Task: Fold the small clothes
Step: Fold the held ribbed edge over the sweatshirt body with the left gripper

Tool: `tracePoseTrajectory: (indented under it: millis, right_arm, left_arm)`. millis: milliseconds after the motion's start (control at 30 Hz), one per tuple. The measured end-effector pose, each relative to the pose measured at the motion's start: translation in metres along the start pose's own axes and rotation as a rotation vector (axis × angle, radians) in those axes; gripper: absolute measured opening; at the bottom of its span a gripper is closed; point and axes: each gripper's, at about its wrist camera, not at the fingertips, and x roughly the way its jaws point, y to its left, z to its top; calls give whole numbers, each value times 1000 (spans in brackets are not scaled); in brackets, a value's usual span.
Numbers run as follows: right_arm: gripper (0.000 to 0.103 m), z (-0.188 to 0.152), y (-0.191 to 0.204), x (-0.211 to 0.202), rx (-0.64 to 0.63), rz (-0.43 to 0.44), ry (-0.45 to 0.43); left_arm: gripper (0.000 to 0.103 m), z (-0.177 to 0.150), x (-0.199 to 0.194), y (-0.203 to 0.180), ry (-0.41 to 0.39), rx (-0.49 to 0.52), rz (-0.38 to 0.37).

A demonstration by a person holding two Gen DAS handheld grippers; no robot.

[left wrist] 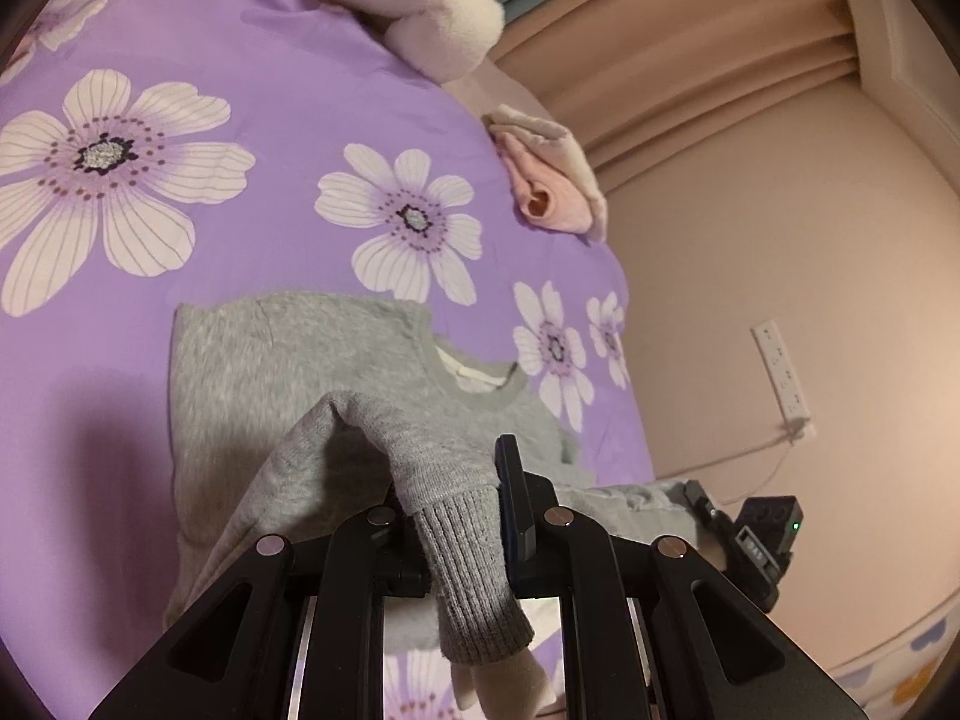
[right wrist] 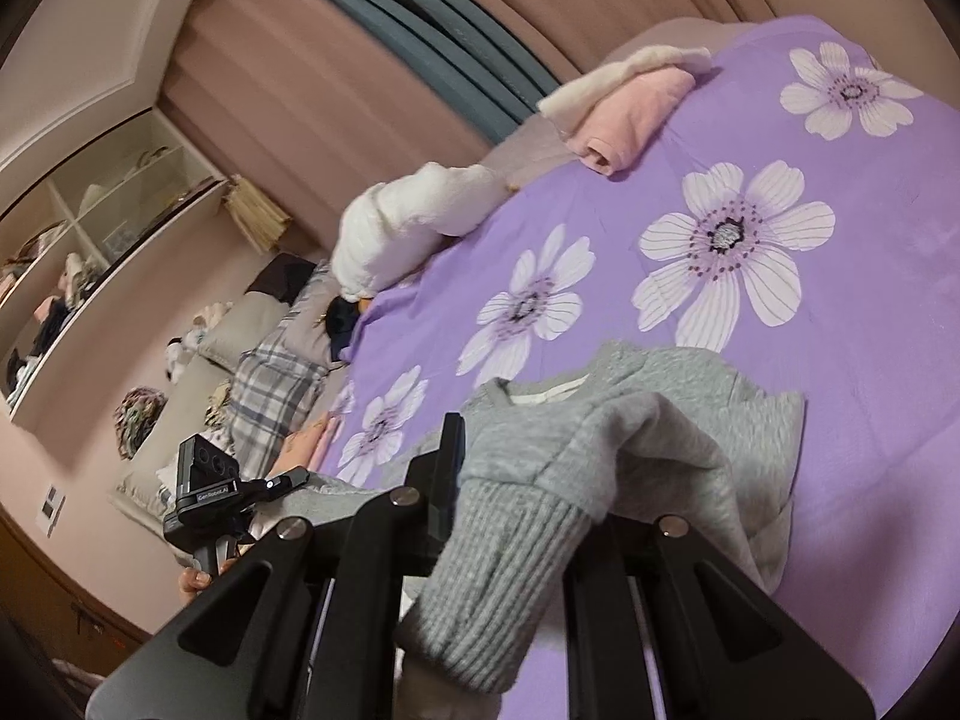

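A small grey knit sweater (left wrist: 270,372) with ribbed cuffs and a round ribbed neckline lies on a purple bedspread printed with large white flowers (left wrist: 240,60), in the lower middle of the left wrist view; its body is spread flat and the collar faces right in that frame. One sleeve is lifted off the body and arches up toward the camera, its ribbed cuff (left wrist: 474,576) hanging down between the fingers of the left gripper (left wrist: 462,516), whose black jaws are closed tight on the sleeve just above the cuff.

In the right wrist view the same sweater (right wrist: 678,384) sits at lower centre, and its other sleeve is raised in the same way, the ribbed cuff (right wrist: 498,588) drooping over the black linkage of the right gripper (right wrist: 528,492), whose jaws are nearly closed and pinch the sleeve fabric.

Each camera catches the other gripper at the frame's lower edge, right gripper (left wrist: 762,534) at lower right, left gripper (right wrist: 210,492) at lower left with a person's fingers (right wrist: 195,582) under it.

Farther up the bed, a folded pink and cream garment (left wrist: 552,180) rests near the bedspread's edge, well apart from the sweater, and a fluffy white plush bundle (left wrist: 432,6) lies at the top. A white power strip (left wrist: 780,372) is on the wall at right.
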Motion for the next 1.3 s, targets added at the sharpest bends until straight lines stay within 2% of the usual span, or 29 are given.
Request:
tracePoseTrajectory:
  millis: [200,467,700,867,1300]
  right_arm:
    - [14,12,-21,25,53,-24,36]
    - [14,27,-36,40,119,5,42]
    - [14,41,-50,60,170,-7,60]
    - [14,42,-58,68,191,-21,77]
    - [14,45,-68,79,214,-44,100]
  left_arm:
    - [11,15,21,8,27,-24,34]
    - [11,37,38,12,35,-38,49]
    - [11,52,60,20,59,-48,83]
    - [11,54,72,23,69,-46,128]
    - [11,56,88,38,100,-74,173]
